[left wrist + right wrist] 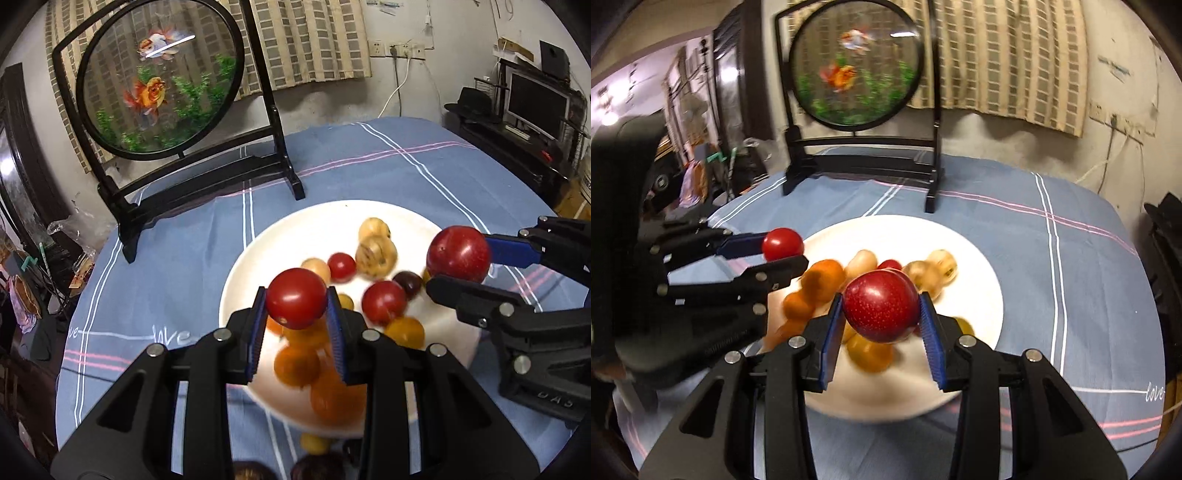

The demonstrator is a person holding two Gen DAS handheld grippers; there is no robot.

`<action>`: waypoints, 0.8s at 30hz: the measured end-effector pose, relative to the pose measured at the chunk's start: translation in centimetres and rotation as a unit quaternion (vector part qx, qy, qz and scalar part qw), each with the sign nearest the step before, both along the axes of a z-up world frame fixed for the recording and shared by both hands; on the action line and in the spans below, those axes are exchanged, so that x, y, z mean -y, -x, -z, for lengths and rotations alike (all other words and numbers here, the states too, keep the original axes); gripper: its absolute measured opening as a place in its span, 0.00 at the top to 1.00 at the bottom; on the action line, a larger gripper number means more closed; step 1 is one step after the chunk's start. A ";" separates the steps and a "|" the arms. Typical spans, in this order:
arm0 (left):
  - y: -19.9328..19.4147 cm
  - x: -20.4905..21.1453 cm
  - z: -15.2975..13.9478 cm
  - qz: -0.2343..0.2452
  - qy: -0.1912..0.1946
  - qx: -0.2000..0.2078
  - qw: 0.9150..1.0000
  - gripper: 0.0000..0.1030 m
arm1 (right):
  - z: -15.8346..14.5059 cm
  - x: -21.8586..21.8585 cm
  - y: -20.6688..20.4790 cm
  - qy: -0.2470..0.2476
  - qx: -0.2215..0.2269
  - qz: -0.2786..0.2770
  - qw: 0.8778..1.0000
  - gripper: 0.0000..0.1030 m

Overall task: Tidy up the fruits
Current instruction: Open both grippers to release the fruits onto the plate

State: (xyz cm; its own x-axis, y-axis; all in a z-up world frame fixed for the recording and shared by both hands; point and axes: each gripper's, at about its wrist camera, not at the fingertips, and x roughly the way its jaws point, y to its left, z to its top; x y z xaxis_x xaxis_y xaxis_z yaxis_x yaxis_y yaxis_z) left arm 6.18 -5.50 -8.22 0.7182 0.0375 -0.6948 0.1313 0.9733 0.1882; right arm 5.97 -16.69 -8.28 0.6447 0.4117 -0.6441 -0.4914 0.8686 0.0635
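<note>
My left gripper is shut on a red cherry tomato and holds it above the near edge of a white plate. My right gripper is shut on a larger speckled red plum, held above the same plate. In the left wrist view the right gripper with the plum comes in from the right. In the right wrist view the left gripper with the tomato comes in from the left. The plate holds several small red, orange, yellow and pale fruits.
A black-framed round goldfish screen stands on the blue striped tablecloth behind the plate. A few dark and yellow fruits lie on the cloth near the plate's front edge. Furniture and a monitor stand beyond the table's right edge.
</note>
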 end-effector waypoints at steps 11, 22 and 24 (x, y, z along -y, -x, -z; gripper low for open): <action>-3.6 -0.5 1.8 -0.015 0.004 -0.016 1.000 0.69 | 1.3 -0.6 -4.8 0.001 -0.024 0.028 0.999 0.61; -4.2 -1.1 2.2 -0.016 0.002 -0.004 1.000 0.37 | 1.6 -0.6 -6.0 -0.029 -0.042 0.036 0.998 0.32; -4.1 -1.1 2.1 -0.016 0.000 0.003 1.000 0.35 | 1.1 -0.7 -5.7 -0.034 -0.034 0.027 0.998 0.31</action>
State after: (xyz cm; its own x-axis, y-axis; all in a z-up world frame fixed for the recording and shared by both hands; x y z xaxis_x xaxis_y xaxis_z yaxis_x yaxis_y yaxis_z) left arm 10.27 -4.44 -10.37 0.7208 0.0610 -0.6904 0.0991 0.9768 0.1898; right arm 11.70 -16.01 -9.42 0.6232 0.4221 -0.6583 -0.4370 0.8861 0.1545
